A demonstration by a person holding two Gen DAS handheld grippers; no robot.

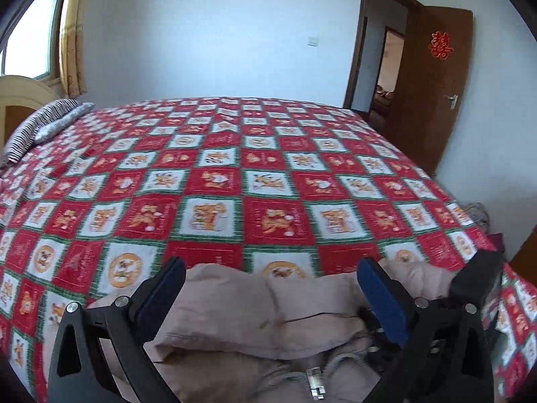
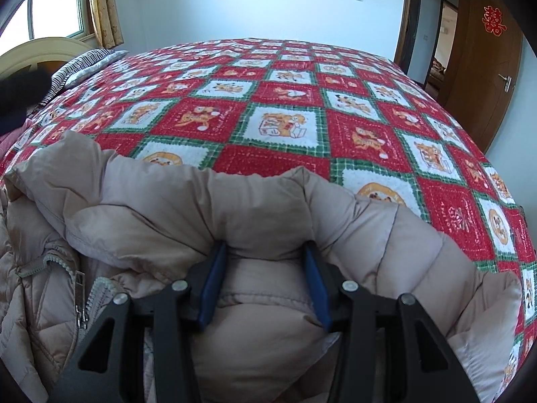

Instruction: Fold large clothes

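Note:
A beige puffer jacket (image 1: 255,312) lies bunched at the near edge of the bed; its zipper (image 1: 315,383) shows at the bottom. My left gripper (image 1: 270,275) is open just above the jacket, its blue-padded fingers (image 1: 382,299) wide apart on either side of a padded fold. In the right wrist view the jacket (image 2: 161,208) fills the lower half, with its zipper (image 2: 80,299) at the left. My right gripper (image 2: 265,248) is shut on a thick fold of the jacket, which bulges between its blue pads (image 2: 211,285).
The bed carries a red, white and green patchwork quilt (image 1: 268,174) with cartoon prints. A striped pillow (image 1: 43,124) lies by the headboard (image 1: 20,90) at far left. A brown door (image 1: 433,84) stands open at the right. A window (image 2: 50,10) is at upper left.

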